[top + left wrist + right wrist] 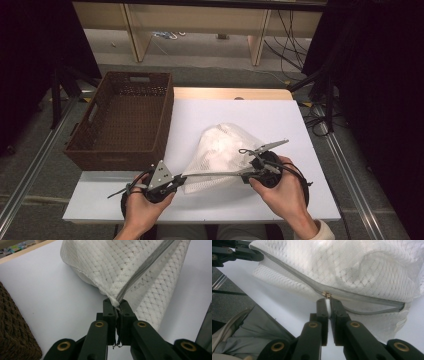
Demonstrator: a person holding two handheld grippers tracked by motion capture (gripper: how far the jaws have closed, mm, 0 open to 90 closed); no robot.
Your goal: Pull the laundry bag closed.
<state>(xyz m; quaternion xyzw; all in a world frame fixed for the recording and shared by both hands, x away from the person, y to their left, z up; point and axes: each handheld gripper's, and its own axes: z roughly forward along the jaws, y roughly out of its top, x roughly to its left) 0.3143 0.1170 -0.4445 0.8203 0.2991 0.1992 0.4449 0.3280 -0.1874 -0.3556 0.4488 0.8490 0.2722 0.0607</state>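
Hands first: your left hand [145, 202] sits at the near edge of the table [300, 130], close to its left corner, with the left gripper [181, 176] pointing right and slightly away from you. Your right hand [282, 187] is further right along the same edge, and the right gripper [247, 176] points left, towards the other one. Both forearms come in low from your side.

The wicker basket [122, 117] overhangs the far left corner of the table; it stands well clear of both hands.

The white mesh bag [222, 150] lies mid-table, nearer the near edge, bulging upward as though something is inside it; what, you cannot tell. Its grey zipper [215, 174] is stretched taut along the bag's near side, between your two grippers.

Your left gripper's jaws are pressed together on the bag's corner [115, 302], at the end of the zipper.

Your right gripper's jaws are clamped on the white pull tab [327, 303] hanging from the brass slider [326, 294], part-way along the zipper.
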